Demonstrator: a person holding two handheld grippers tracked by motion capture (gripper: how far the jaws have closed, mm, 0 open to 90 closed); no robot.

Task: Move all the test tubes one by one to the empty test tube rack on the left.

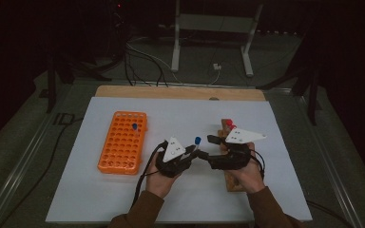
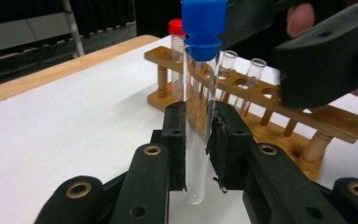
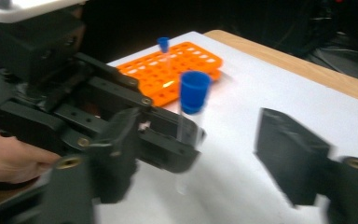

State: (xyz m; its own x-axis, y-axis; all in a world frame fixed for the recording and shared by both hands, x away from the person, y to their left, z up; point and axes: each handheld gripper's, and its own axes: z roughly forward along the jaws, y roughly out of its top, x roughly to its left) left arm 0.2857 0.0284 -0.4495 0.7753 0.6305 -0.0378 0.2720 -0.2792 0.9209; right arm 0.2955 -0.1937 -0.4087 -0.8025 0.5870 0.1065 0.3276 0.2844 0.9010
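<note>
My left gripper [image 2: 196, 140] is shut on a clear test tube [image 2: 197, 107] with a blue cap [image 2: 203, 21] and holds it upright above the white mat. In the high view that tube [image 1: 197, 141] is at the mat's centre, between my left gripper [image 1: 195, 152] and my right gripper [image 1: 210, 149]. My right gripper [image 3: 205, 158] stands open, its jaws spread either side of the held tube [image 3: 192, 98] without touching it. Behind the tube lies a wooden rack [image 2: 279, 93] with a red-capped tube [image 2: 176, 32] and two uncapped ones.
An orange tube rack [image 1: 122, 142] lies on the left of the mat, with one blue-capped tube [image 1: 134, 127] standing in it. The wooden rack [image 1: 231, 183] runs under my right hand. The white mat [image 1: 100, 190] is bare toward its near left corner.
</note>
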